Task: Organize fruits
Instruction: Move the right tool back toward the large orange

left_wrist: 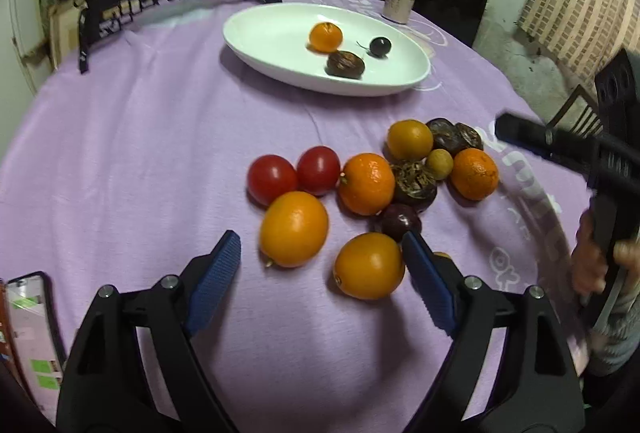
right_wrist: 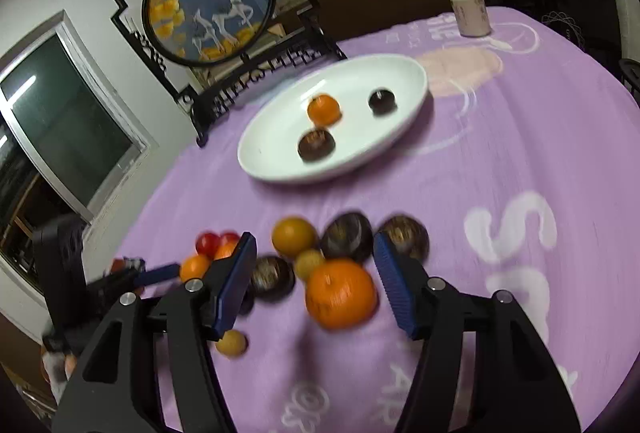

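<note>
Left claw (left_wrist: pixel 322 245) stands wide, empty; we see two yellow-orange fruits (left_wrist: pixel 294 229) on the purple bench (left_wrist: pixel 120 153) at its tips, one touching the right pad. Right claw (right_wrist: pixel 316 253) gapes about half wide, pads clear of the mandarin (right_wrist: pixel 341 293) between them. Fruit pile (left_wrist: pixel 372 177) sits mid-bench; white plate (left_wrist: pixel 264 37) at 12 o'clock holds a small orange (left_wrist: pixel 326 37), a dark berry (left_wrist: pixel 379 46) and a brown wrinkled fruit (left_wrist: pixel 345 64). Can (left_wrist: pixel 397 3) stands at 1 o'clock beyond it.

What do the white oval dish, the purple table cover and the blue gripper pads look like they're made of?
White oval dish: likely glazed ceramic, smooth with soft sheen. Purple table cover: soft fabric, matte, with creases and printed white lettering. Blue pads: probably rubber or plastic, finely ribbed.
</note>
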Demonstrator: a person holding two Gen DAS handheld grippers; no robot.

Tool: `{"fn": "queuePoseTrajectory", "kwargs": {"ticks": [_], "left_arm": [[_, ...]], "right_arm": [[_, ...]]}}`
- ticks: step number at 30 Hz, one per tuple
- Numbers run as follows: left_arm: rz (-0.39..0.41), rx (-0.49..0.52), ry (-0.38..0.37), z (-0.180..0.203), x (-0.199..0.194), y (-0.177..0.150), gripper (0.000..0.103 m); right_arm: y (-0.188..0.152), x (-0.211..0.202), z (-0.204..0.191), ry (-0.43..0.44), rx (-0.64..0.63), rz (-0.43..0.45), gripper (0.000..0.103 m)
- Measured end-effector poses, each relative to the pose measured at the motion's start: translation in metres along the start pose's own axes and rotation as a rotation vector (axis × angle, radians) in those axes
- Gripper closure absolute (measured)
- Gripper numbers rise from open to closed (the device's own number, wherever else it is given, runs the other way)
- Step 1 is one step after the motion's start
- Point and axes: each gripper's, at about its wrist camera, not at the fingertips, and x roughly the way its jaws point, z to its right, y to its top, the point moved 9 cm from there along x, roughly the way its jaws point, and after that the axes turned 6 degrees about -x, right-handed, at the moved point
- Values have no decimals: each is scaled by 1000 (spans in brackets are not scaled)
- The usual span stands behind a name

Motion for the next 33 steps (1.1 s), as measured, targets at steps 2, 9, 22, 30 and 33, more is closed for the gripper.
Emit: {"fn": "queuePoseTrajectory", "kwargs": {"ticks": [2, 9, 22, 30, 33], "left_arm": [[-12, -18, -24, -1, 2, 0, 18], [-45, -164, -131, -20, 5, 6, 25], [-49, -43, -133, 12, 13, 3, 39], [65, -17, -22, 4, -8, 12, 70], [36, -7, -23, 6, -3, 8, 69]], "right_arm": [[-6, 0, 0, 6, 4, -15, 41], [-14, 2, 2, 17, 30, -46, 41], [-31, 24, 5, -23, 12, -144, 44], [-32, 28, 1, -40, -43, -138, 59], [-29, 25, 0, -40, -54, -124, 59]]}}
